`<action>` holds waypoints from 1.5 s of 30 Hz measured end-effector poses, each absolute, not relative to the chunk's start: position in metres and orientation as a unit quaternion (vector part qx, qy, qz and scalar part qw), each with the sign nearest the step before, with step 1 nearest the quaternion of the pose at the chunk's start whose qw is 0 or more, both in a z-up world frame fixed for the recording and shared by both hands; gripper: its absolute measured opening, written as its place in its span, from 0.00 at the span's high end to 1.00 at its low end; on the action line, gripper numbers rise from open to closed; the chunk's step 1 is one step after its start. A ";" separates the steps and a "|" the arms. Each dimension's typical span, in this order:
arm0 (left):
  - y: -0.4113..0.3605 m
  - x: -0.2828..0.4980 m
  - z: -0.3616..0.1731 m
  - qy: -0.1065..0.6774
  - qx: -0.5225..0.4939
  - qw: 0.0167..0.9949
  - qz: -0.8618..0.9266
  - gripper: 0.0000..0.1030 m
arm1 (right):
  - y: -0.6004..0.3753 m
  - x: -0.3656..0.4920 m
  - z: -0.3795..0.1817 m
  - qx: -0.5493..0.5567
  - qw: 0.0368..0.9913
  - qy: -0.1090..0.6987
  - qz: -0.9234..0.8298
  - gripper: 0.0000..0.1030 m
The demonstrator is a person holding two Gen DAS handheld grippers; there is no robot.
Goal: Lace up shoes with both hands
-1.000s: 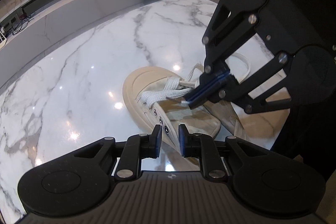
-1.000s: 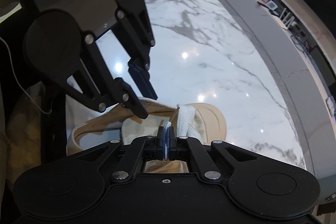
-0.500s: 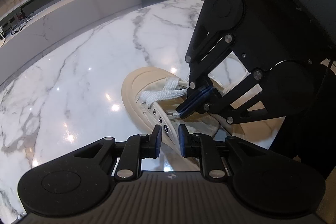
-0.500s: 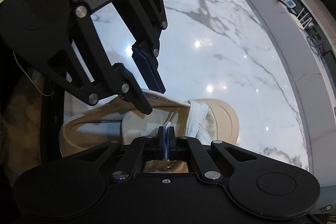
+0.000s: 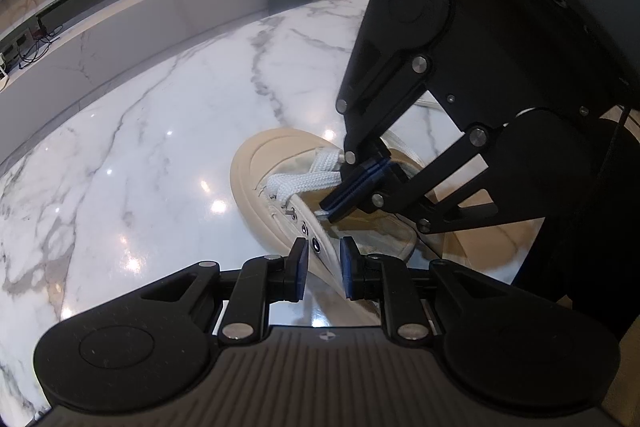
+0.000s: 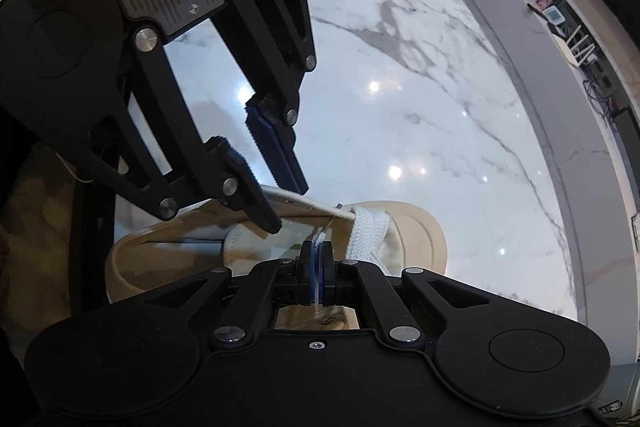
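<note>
A beige canvas shoe (image 5: 280, 163) lies on its sole on the white marble table (image 5: 152, 131), its rounded rubber toe cap pointing toward 11 o'clock in the left wrist view and toward 3 o'clock in the right wrist view. A flat white woven lace (image 5: 304, 181) crosses the two front eyelets just behind the toe cap. One end of it runs toward 4 o'clock and is pinched flat. Along the near eyelet row, metal-ringed eyelets (image 5: 316, 245) stand empty. The tongue (image 6: 256, 247) lies exposed and slack.

Right tool (image 5: 352, 189) clamping white lace (image 5: 304, 183)
</note>
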State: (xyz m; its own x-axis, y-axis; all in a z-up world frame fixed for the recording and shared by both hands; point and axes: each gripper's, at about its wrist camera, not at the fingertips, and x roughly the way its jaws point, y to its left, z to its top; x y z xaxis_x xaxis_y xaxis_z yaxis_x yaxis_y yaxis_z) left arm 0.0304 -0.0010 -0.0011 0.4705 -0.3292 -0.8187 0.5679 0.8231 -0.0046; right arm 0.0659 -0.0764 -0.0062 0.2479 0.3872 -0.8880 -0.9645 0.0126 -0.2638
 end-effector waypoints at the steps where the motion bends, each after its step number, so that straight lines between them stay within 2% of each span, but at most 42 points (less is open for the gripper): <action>1: -0.001 0.030 -0.001 0.441 0.135 0.847 -0.265 0.85 | -0.075 0.067 -0.006 -0.463 0.641 0.311 0.527 1.00; 11: 0.001 0.020 0.015 0.422 0.137 0.856 -0.267 0.84 | -0.067 0.071 -0.005 -0.459 0.650 0.303 0.524 1.00; 20: 0.009 0.013 0.032 0.403 0.193 0.855 -0.264 0.84 | -0.069 0.068 -0.005 -0.456 0.657 0.305 0.518 1.00; 45: -0.011 0.032 -0.015 0.339 0.413 0.769 -0.351 0.84 | -0.078 0.078 -0.002 -0.422 0.667 0.313 0.529 1.00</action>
